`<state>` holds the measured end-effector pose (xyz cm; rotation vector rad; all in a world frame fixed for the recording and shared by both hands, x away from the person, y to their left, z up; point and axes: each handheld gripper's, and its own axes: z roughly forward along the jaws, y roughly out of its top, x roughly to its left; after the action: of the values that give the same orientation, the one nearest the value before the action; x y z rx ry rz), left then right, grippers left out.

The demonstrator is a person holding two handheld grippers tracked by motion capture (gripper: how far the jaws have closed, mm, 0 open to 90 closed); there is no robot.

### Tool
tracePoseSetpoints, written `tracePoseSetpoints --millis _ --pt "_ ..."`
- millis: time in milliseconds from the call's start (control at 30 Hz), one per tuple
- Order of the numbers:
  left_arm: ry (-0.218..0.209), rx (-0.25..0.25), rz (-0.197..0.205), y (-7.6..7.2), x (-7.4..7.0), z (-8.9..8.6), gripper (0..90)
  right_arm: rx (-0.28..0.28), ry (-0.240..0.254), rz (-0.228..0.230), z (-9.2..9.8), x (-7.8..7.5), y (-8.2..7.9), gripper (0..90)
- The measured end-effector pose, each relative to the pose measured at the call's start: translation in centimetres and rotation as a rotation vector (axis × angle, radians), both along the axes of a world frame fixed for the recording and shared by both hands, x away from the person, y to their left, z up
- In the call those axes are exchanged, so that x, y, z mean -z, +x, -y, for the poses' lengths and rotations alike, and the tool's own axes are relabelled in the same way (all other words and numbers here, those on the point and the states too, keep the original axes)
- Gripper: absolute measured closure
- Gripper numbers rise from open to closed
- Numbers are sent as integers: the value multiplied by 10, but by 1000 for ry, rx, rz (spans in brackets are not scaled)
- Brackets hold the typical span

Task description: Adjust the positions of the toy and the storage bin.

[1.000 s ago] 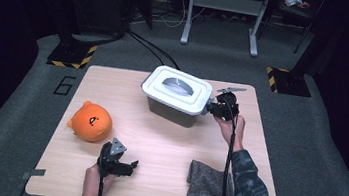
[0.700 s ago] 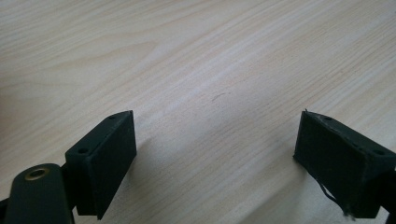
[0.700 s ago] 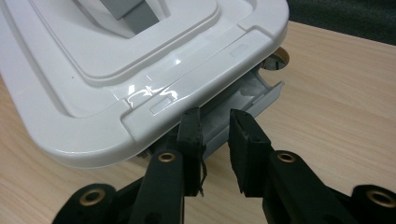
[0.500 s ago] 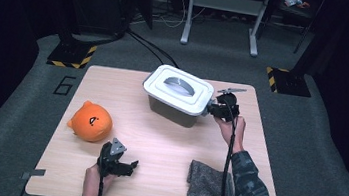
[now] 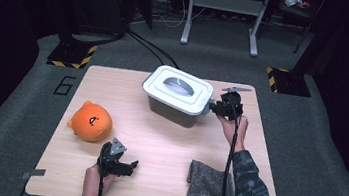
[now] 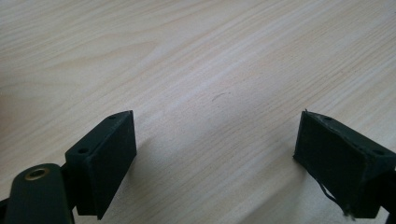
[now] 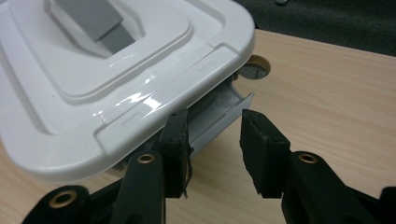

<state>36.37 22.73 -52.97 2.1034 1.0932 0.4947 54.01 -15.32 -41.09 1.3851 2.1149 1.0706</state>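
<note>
Where the wooden table (image 5: 157,141) met the camera's downward gaze, the lidded storage box (image 5: 178,94) served as the landmark, standing toward the far edge, slightly right of centre. Well to the left of the box and nearer the person lay an orange plush toy (image 5: 90,122), its face turned toward the near edge. Nearer the person than the box, and a little to its left, the left gripper (image 5: 119,164) rested low over the bare table in the person's left hand (image 5: 94,183); in the left gripper view its jaws stood spread wide with nothing but wood grain (image 6: 210,93) between them. Nearer the person than the box and just right of it, a folded grey cloth (image 5: 208,184) lay at the table's near edge, partly under the person's camouflage sleeve (image 5: 252,188). At the right end of the box, the right gripper (image 5: 210,108) was held level by the right hand (image 5: 234,128), its tips at the grey latch (image 7: 219,116) beneath the rim of the white lid (image 7: 116,74). In the right gripper view (image 7: 215,144) the jaws had just been opening and stood slightly parted, the latch's edge lying between the fingers (image 7: 177,140) without either pad visibly pressing on it. A round hole in the tabletop (image 7: 254,70) showed just beyond the box's corner.
</note>
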Motion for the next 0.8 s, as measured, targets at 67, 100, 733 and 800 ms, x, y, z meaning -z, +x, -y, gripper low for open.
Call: tracePoseSetpoints --millis 67,100,733,800 --pt "0 1 0 0 0 0 123 26 2 3 2 -1 4 628" --pt "1 0 1 0 0 0 123 33 12 1 3 -1 6 633" --pt "3 0 3 0 0 0 123 77 6 -41 -7 5 22 730" --pt "1 0 3 0 0 0 123 78 -2 -39 -8 4 20 742"
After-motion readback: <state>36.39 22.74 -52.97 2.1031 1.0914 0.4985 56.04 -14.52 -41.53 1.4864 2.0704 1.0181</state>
